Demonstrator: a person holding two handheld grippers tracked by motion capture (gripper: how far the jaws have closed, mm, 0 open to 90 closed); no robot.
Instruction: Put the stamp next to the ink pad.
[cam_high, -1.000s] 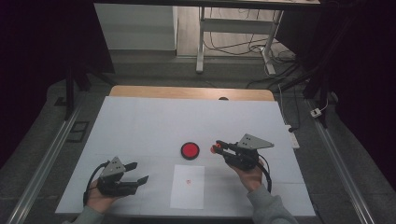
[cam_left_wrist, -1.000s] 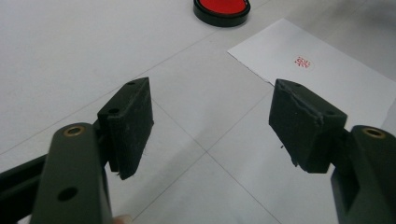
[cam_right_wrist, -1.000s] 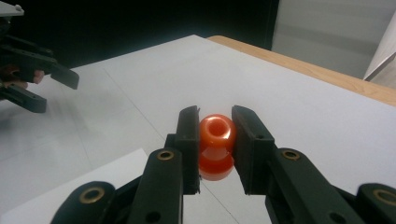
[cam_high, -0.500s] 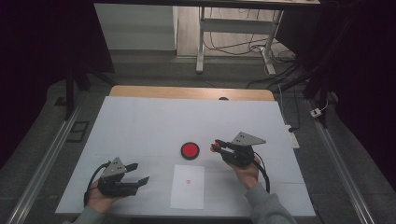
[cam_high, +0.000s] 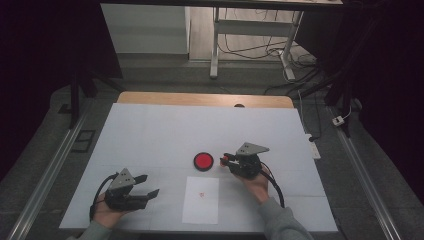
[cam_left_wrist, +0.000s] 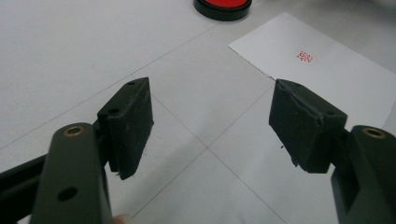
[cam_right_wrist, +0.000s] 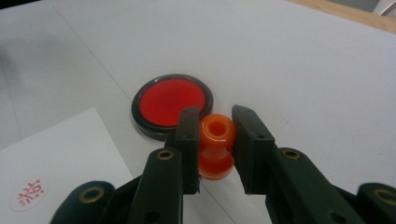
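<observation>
My right gripper (cam_right_wrist: 214, 122) is shut on an orange stamp (cam_right_wrist: 215, 144), held upright between its jaws just right of a round red ink pad (cam_right_wrist: 172, 103). From above, the right gripper (cam_high: 225, 160) hangs low beside the ink pad (cam_high: 203, 161). A white sheet of paper (cam_high: 201, 200) lies in front of the pad, with a small red stamp mark (cam_left_wrist: 305, 57) near its top. My left gripper (cam_high: 148, 185) rests open at the table's front left, nothing between its pads (cam_left_wrist: 133, 122).
The white table top (cam_high: 165, 130) has a wooden strip along its far edge (cam_high: 205, 99). A metal rail (cam_high: 40, 185) runs along the left side and another (cam_high: 367, 180) along the right. Cables lie on the floor behind the table.
My right gripper has come down and toward the front with the orange stamp, ending low beside the ink pad. The left gripper has stayed where it was.
</observation>
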